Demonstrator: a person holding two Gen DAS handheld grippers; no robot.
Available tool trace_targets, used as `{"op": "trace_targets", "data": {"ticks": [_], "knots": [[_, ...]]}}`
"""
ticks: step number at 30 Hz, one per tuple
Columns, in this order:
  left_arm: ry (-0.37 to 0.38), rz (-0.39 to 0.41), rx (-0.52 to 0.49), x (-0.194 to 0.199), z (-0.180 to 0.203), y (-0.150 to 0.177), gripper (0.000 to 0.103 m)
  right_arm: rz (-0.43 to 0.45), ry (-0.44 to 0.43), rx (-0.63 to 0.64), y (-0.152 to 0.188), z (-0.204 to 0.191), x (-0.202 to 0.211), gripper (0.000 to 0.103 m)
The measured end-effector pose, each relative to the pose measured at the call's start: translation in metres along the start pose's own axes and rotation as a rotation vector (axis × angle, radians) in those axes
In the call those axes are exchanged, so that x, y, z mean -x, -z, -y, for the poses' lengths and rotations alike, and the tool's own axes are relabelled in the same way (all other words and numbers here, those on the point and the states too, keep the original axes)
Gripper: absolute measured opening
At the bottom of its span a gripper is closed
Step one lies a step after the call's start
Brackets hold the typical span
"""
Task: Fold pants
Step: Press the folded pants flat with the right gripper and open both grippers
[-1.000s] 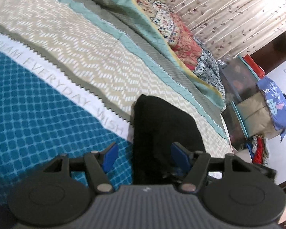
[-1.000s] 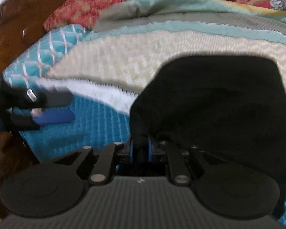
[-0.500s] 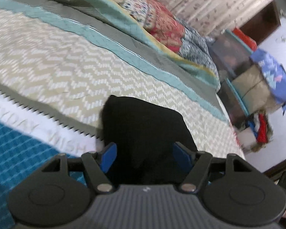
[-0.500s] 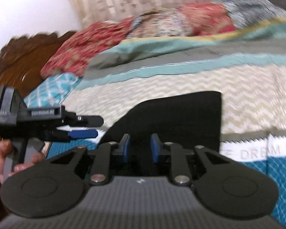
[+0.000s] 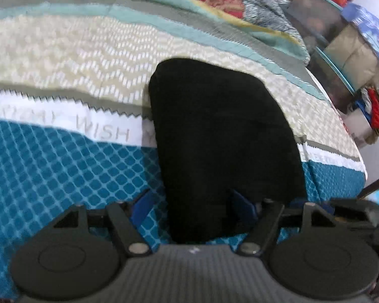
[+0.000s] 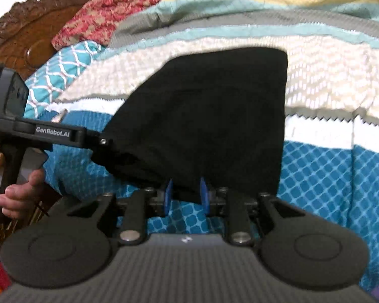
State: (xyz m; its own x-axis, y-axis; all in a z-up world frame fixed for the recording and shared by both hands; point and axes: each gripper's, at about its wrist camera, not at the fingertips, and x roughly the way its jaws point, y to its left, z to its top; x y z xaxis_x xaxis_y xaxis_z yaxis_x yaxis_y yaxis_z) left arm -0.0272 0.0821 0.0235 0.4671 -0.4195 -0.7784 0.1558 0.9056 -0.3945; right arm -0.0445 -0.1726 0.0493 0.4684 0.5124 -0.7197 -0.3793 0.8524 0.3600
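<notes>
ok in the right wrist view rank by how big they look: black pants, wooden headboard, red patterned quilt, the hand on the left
1. black pants
2. wooden headboard and red patterned quilt: about alike, both cut off by the frame, so unranked
3. hand: smallest, though near the camera

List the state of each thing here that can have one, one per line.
Black pants: folded into a compact block, lying flat on the patterned bedspread.
Left gripper: open, jaws just widening, straddling the pants' near edge.
Right gripper: open, pads apart at the pants' near edge.
</notes>
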Motion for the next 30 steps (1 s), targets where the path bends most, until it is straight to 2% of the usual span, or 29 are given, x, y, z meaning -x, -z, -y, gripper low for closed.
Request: {"op": "trace_targets", "data": {"ticks": [4,6,10,12,15,18,21,25,30], "knots": [[-0.010,0.034,-0.088,0.023,0.013,0.003,0.071,0.078,0.020,-0.018,-0.014,0.008,0.005,0.028],[-0.002,0.077,-0.087,0.036,0.016,-0.001,0.071,0.125,0.023,-0.047,-0.023,0.015,0.008,0.028],[0.071,0.187,-0.043,0.053,0.023,-0.022,0.070,0.180,0.034,-0.101,-0.041,0.025,0.007,0.028],[0.102,0.203,-0.053,0.050,0.033,-0.029,0.068,0.189,0.059,-0.116,-0.054,0.031,0.000,0.028],[0.129,0.187,-0.101,0.033,0.048,-0.031,0.066,0.182,0.055,-0.149,-0.070,0.039,-0.016,0.028],[0.133,0.097,-0.103,0.005,0.055,-0.025,0.065,0.135,0.057,-0.208,-0.080,0.049,-0.040,0.028],[0.085,0.021,-0.101,-0.021,0.050,-0.013,0.063,0.082,0.077,-0.238,-0.077,0.059,-0.058,0.026],[0.047,0.021,-0.142,-0.027,0.051,-0.007,0.063,0.071,0.087,-0.209,-0.074,0.053,-0.063,0.027],[0.028,0.016,-0.128,-0.018,0.057,-0.010,0.063,0.086,0.091,-0.213,-0.074,0.050,-0.053,0.030]]}}
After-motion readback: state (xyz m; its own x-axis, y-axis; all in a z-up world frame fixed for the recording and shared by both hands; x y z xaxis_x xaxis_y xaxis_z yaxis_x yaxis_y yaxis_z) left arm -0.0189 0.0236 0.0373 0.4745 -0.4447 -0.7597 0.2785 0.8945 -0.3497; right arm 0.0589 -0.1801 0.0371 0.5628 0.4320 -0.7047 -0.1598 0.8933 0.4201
